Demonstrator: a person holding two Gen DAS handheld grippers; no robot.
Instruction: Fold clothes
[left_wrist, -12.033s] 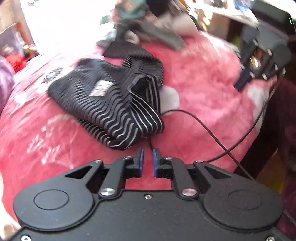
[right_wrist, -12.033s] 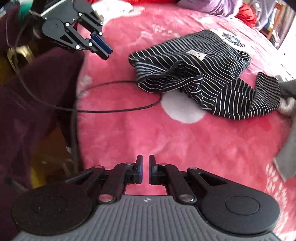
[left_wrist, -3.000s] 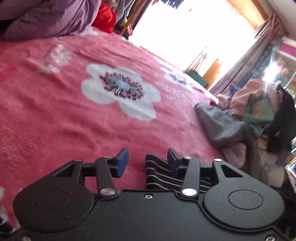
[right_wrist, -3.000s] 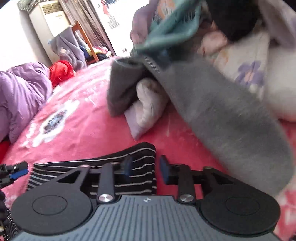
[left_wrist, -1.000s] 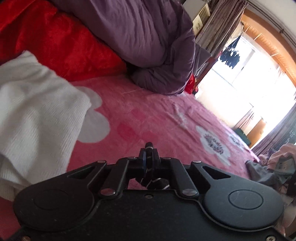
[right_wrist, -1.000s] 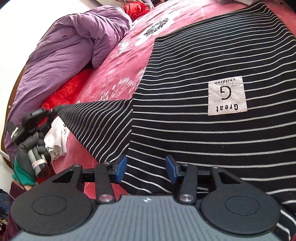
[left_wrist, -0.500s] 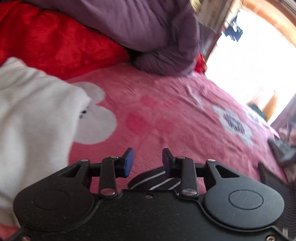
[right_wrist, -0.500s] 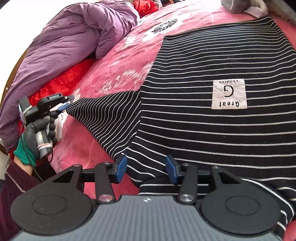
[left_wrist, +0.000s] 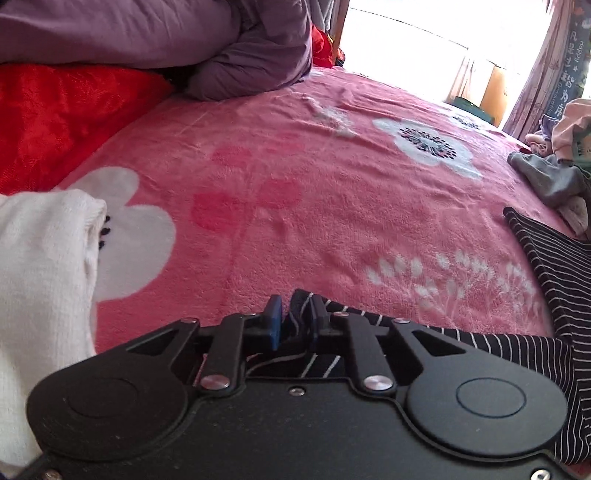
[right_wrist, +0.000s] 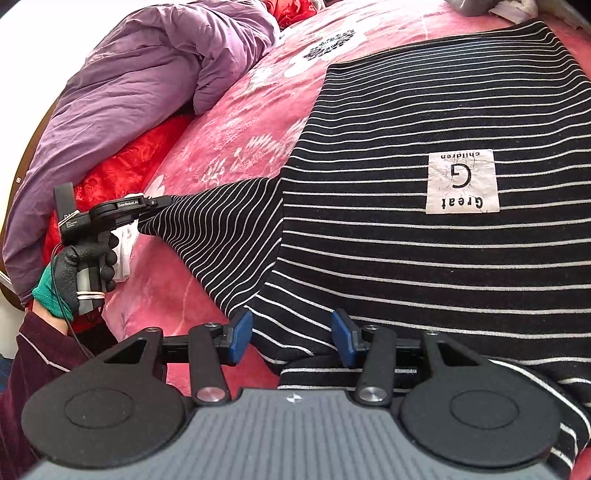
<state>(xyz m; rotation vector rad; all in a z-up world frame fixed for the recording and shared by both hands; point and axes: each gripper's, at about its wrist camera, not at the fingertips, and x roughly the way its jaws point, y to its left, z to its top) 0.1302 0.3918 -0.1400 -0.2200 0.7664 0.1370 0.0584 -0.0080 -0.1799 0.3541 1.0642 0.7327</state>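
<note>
white knit garment (left_wrist: 40, 280) at left on the pink floral blanket (left_wrist: 332, 206); purple duvet (right_wrist: 147, 85) far left; left gripper (left_wrist: 295, 320) nearly closed, pinching the cuff of the striped shirt's sleeve (right_wrist: 218, 229), sleeve drawn out to the left; striped shirt (right_wrist: 424, 229) spread flat on the blanket, white label (right_wrist: 461, 181) facing up; right gripper (right_wrist: 291, 338) wide open, holding nothing, hovering over the shirt's near edge; grey clothes (left_wrist: 550, 177) far right
</note>
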